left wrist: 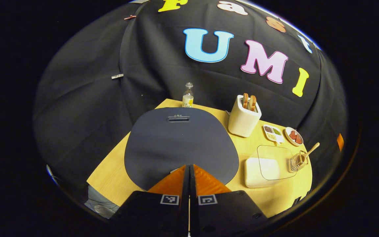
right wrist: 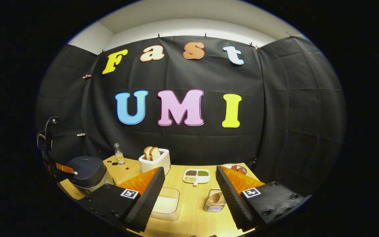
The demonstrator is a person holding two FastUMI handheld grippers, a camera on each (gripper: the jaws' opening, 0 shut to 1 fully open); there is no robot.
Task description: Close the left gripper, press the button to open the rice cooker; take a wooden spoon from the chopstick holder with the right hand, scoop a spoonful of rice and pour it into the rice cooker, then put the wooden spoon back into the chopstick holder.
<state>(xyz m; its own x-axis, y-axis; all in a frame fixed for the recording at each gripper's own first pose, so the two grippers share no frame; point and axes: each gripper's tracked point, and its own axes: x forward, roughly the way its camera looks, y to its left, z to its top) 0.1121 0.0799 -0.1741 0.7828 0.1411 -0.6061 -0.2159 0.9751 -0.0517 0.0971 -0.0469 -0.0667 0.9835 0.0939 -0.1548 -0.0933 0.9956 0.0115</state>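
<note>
The rice cooker (left wrist: 179,144) has a dark grey lid, which is down, and it lies just beyond my left gripper (left wrist: 189,166). That gripper is shut with nothing between its fingers, its tips over the lid's near edge. In the right gripper view the left gripper (right wrist: 74,171) meets the front of the rice cooker (right wrist: 86,171) at the far left. A wooden spoon (left wrist: 311,149) leans in the wire chopstick holder (left wrist: 297,162). My right gripper (right wrist: 189,169) is open and empty above the table, with the chopstick holder (right wrist: 215,200) and its wooden spoon (right wrist: 214,197) low between its fingers. The white rice box (right wrist: 166,202) has a clear lid.
On the wooden table (right wrist: 192,217) stand a white toaster (right wrist: 155,161) with bread, a small bottle (right wrist: 119,154), a divided dish (right wrist: 196,176) of beans and a plate (right wrist: 237,168) of red pieces. The rice box (left wrist: 263,166) sits between cooker and holder.
</note>
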